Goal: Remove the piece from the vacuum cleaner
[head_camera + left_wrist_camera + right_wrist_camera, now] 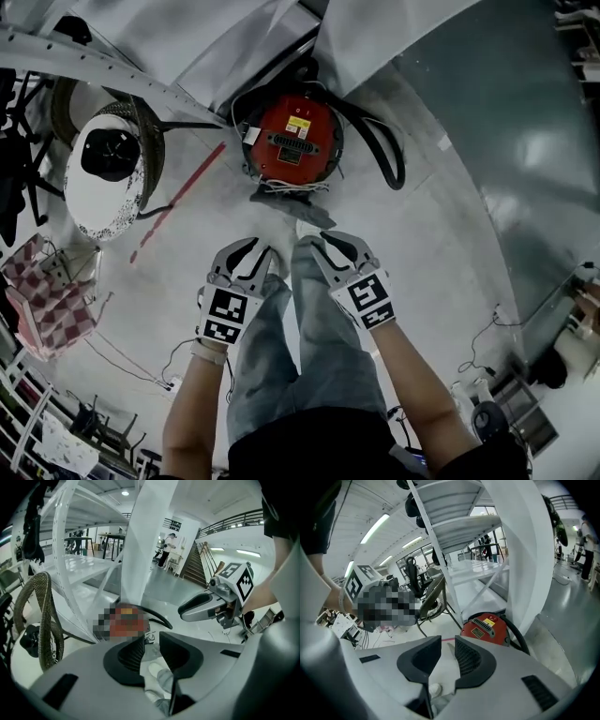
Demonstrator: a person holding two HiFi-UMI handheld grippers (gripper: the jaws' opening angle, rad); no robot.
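We hold both tools over a glossy grey floor (pixel 441 262), well short of the round red vacuum cleaner canister (pixel 292 141). It sits on the floor at the foot of a white perforated-metal shelf frame (pixel 454 536). Its domed top carries a dark ribbed grille and a yellow label, and a thick black hose (pixel 389 150) loops out from its right side.

The left gripper (pixel 151 639), a smooth grey shell with matte black ribbed pads, is released. Its jaws stand apart with nothing between them, and only our blue denim trouser leg (pixel 300 347) and a pale shoe show through the gap. The right gripper (pixel 447 644) is likewise unclenched and empty, its finely textured pads parted by a narrower slot. Both point down and forward toward the canister, side by side above our knees, each topped with a cube of black-and-white square markers.

To the left of the vacuum cleaner stands a white oval seat (pixel 103 183) rimmed with a braided band. A thin red strip (pixel 178 202) lies slantwise on the floor between the two. A red-and-white checked cloth (pixel 42 300) lies further left.
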